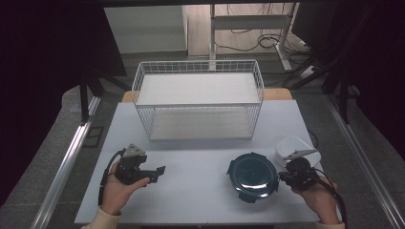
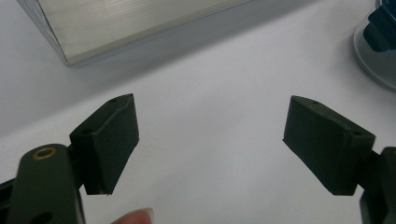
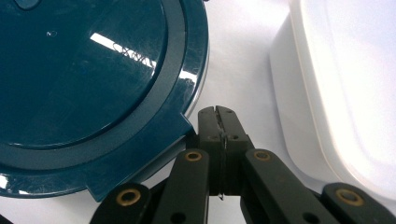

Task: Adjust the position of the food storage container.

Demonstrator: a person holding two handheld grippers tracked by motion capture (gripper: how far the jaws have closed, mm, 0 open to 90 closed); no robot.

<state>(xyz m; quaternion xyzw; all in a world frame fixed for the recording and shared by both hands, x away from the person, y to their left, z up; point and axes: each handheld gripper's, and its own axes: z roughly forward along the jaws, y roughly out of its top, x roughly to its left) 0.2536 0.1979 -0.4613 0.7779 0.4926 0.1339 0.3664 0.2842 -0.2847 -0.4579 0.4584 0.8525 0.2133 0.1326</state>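
A round container with a dark teal lid (image 1: 252,176) (image 3: 88,74) sits on the white table (image 1: 191,167) at the front right. My right gripper (image 1: 288,178) (image 3: 218,114) is shut with nothing between its pads, its tips in the narrow gap between the teal lid's clip and a white lidded box (image 1: 293,149) (image 3: 345,88). My left gripper (image 1: 161,170) (image 2: 210,140) stands open above bare table at the front left, held in a hand, its jaws wide apart and empty. The teal container's edge (image 2: 378,46) shows at the far right of the left gripper view.
A white wire basket (image 1: 198,98) with two shelves stands at the back middle of the table; its lower shelf edge (image 2: 116,28) shows in the left gripper view. Bare table lies between the basket and both hands. Floor rails run along both sides.
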